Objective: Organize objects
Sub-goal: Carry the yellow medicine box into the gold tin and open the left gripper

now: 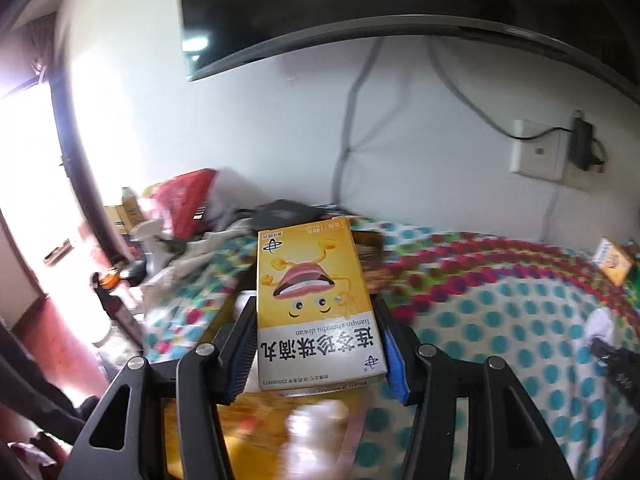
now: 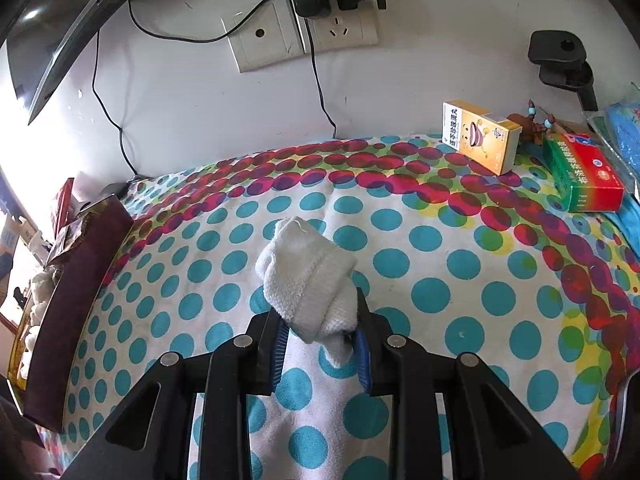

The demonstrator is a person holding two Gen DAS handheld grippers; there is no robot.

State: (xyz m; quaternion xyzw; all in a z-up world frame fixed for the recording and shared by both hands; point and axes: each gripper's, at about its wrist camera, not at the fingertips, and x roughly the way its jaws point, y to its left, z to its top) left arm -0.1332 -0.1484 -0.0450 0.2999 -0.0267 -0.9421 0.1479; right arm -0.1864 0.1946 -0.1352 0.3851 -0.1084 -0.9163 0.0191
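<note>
My left gripper (image 1: 316, 320) is shut on a yellow medicine box (image 1: 316, 300) with a cartoon mouth face, held flat above the dotted tablecloth (image 1: 500, 320). My right gripper (image 2: 320, 320) is shut on a rolled white sock (image 2: 308, 276), held just above the same cloth (image 2: 440, 260). A second yellow medicine box (image 2: 480, 136) stands at the back right by the wall; it also shows in the left wrist view (image 1: 612, 260). A green and red box (image 2: 584, 176) lies beside it.
A dark brown box (image 2: 76, 272) with white items behind it runs along the left edge. A wall socket panel (image 2: 304, 32) with plugs and cables, a TV (image 1: 400, 0) above. Clutter with a red bag (image 1: 184, 200) at the far left. A black holder (image 2: 560, 56) at right.
</note>
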